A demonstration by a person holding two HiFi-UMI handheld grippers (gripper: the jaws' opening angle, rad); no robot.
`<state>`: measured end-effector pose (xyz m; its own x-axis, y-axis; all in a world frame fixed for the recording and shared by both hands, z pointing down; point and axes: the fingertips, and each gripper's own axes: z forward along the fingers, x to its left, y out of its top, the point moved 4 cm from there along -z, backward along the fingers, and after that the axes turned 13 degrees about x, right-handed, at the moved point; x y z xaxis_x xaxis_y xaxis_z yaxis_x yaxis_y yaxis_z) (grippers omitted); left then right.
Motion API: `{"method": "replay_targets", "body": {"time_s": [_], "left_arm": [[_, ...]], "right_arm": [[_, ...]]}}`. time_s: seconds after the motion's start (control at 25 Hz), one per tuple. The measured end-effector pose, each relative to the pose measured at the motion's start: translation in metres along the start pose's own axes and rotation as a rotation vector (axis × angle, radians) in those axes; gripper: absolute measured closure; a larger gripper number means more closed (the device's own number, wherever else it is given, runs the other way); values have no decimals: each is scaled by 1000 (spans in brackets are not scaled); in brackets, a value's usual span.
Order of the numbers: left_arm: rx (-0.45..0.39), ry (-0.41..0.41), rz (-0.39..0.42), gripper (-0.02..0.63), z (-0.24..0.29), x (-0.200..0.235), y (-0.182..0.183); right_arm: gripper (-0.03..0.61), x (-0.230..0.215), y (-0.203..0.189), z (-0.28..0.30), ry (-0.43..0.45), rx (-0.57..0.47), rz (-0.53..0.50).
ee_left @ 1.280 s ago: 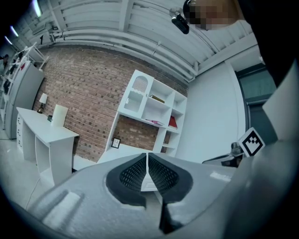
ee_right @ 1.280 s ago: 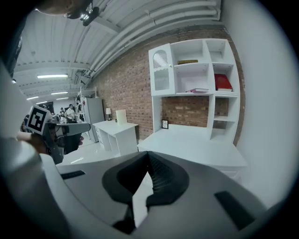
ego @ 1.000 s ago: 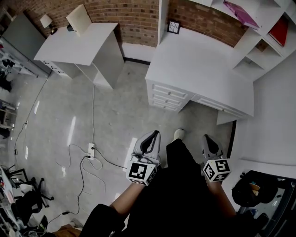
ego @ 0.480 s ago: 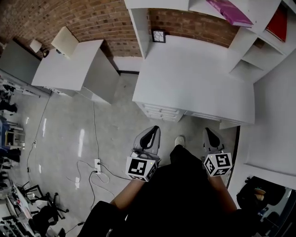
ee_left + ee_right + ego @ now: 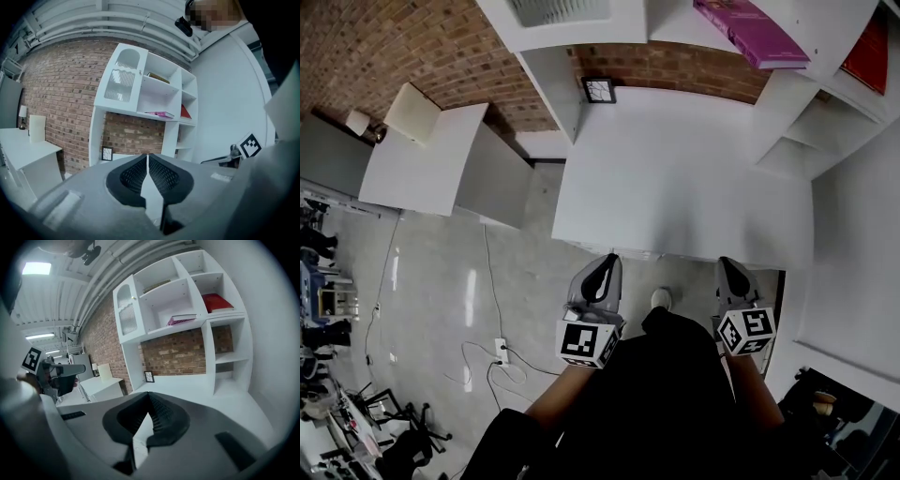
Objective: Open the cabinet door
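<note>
The cabinet door point(image 5: 123, 77), white with a ribbed glass pane and an arched top, is closed at the upper left of the white shelf unit; it also shows in the right gripper view point(image 5: 127, 315) and at the head view's top edge point(image 5: 558, 9). My left gripper point(image 5: 605, 267) and right gripper point(image 5: 731, 269) are held level at the near edge of the white desk point(image 5: 684, 178), well short of the door. Both are shut with nothing between the jaws, the left gripper point(image 5: 147, 157) and the right gripper point(image 5: 149, 397) alike.
A small framed picture point(image 5: 598, 90) stands at the desk's back. A pink book point(image 5: 750, 21) and a red book point(image 5: 872, 52) lie on open shelves. A second white desk point(image 5: 422, 159) stands to the left. Cables and a power strip point(image 5: 500, 349) lie on the floor.
Both grippers and the person have moved forward across the floor up to the desk's near edge; the shelf unit is closer. Both grippers stayed shut.
</note>
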<state>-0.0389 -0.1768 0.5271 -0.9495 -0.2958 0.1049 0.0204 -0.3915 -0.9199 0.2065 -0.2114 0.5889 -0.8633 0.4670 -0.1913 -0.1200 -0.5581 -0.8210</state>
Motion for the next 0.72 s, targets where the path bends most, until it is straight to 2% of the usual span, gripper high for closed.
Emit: {"method": "replay_targets", "body": {"time_s": [0.24,0.52,0.72], "left_arm": [[-19,10,-18,589,36,16,16],[-35,-104,-19,589,49,39,32],[-3,-178,47,589,54,59,47]], "right_arm": [[584,-14,38,36,23,-3,-77],[584,19,60,51,0,-7,-77],[584,47,59,52,-37,-1,-4]]}}
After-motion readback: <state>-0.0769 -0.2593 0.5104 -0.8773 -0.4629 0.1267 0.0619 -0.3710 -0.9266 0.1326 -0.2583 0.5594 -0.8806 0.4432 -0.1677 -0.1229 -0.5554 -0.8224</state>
